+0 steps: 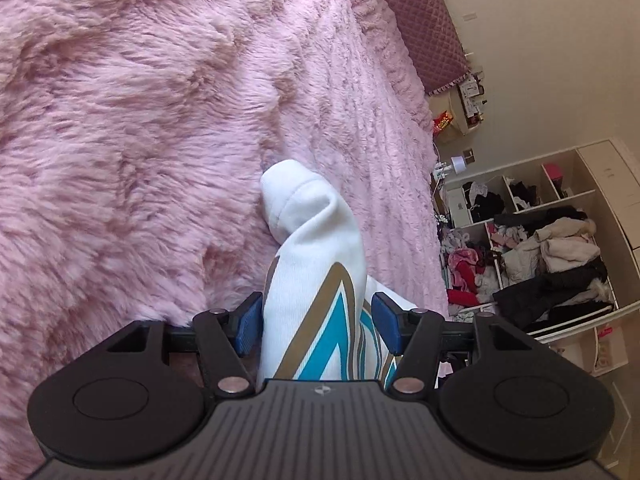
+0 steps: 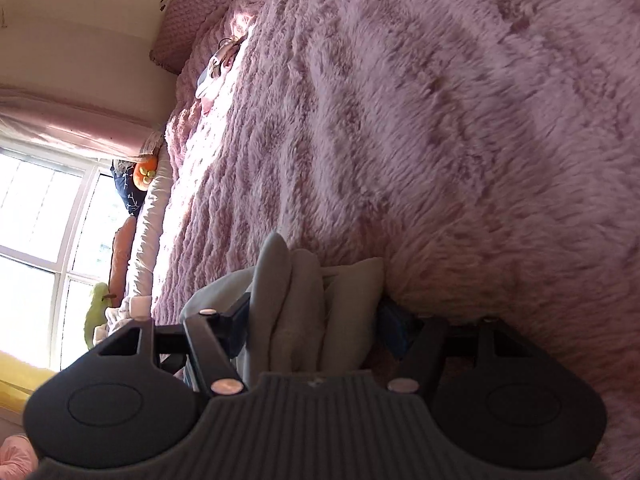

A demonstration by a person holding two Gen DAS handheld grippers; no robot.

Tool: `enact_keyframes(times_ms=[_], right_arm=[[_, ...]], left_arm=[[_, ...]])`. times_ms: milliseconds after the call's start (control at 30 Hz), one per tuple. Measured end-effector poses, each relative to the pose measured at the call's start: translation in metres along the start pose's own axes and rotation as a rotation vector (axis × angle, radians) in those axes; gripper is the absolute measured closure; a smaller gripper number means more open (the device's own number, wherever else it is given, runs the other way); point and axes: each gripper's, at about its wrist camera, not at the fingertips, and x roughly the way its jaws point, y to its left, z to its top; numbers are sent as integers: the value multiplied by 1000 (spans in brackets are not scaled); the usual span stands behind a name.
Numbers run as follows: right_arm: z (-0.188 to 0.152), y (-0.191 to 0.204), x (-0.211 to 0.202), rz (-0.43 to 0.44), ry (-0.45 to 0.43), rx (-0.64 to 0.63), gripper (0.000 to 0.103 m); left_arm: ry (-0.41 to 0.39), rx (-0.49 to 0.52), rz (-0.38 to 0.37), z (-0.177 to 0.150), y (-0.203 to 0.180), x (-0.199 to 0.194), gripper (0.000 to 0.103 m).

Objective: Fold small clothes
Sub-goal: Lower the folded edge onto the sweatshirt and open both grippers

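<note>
One view's shelves (image 1: 532,248), other's window (image 2: 44,216).

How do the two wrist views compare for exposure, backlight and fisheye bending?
Left wrist view: evenly lit, the white garment and pink blanket sharp; the shelves bow at the right edge. Right wrist view: the window is blown out, so the garment and right claw sit in shadow, colours dull; a sunlit streak crosses the blanket, slightly soft.
</note>
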Motion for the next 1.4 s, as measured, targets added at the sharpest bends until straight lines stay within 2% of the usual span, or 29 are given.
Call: enact_keyframes(times_ms=[100, 133, 200, 233, 267, 333, 367, 433, 467, 500, 567, 600, 667, 767, 833, 900, 1000, 1033, 1100, 1200, 1267, 1400], right_arm=[[6, 5, 11, -19, 2, -21, 43], [7, 7, 12, -18, 3, -36, 57], [9, 17, 15, -45, -4, -103, 67], [9, 22, 14, -50, -13, -139, 72], [7, 28, 12, -53, -24, -175, 73], [3, 44, 6, -44, -63, -289, 77], [0, 52, 4, -40, -85, -354, 78], [-4, 59, 2, -46, -121, -439, 78], [-4, 59, 5, -83, -125, -456, 78], [-2, 57, 10, -115, -115, -451, 78], [1, 43, 19, -170, -103, -416, 76], [2, 38, 18, -178, -110, -404, 74], [-1, 35, 8, -174, -141, -394, 72], [-9, 51, -13, -177, -196, -461, 71], [-22, 62, -38, -133, -209, -500, 71], [-42, 76, -60, -78, -210, -537, 71], [-83, 96, -87, -80, -196, -626, 71], [-106, 102, -96, -85, -191, -683, 71], [-143, 108, -106, -122, -178, -780, 72], [-188, 105, -114, -171, -165, -881, 72], [-207, 97, -114, -189, -160, -912, 72], [-216, 71, -107, -248, -130, -867, 72]], left_arm=[[-19, -48, -38, 11, 6, 11, 37], [-36, -59, -53, 14, 5, 16, 37], [-100, -46, -79, 17, 0, 15, 46], [-128, -18, -107, 17, -4, 13, 57], [-166, 44, -148, 16, -13, 7, 64], [-221, 177, -204, 11, -31, -3, 64], [-239, 236, -216, 8, -38, -8, 71], [-255, 246, -145, 7, -41, -8, 73], [-254, 220, -110, 9, -37, -6, 74], [-270, 179, -36, 12, -34, -5, 74], [-315, 137, 50, 15, -24, -13, 75], [-338, 123, 48, 16, -22, -19, 75], [-375, 83, -11, 15, -17, -39, 75], [-360, 111, -41, 7, -29, -66, 75], [-318, 176, -9, -8, -46, -82, 74], [-287, 230, 27, -27, -63, -91, 68], [-224, 338, 132, -76, -91, -97, 50], [-202, 369, 170, -91, -98, -96, 46], [-151, 428, 225, -129, -106, -91, 45], [-103, 440, 202, -170, -106, -86, 43], [-95, 439, 201, -192, -103, -82, 42], [-96, 428, 233, -208, -92, -74, 41]])
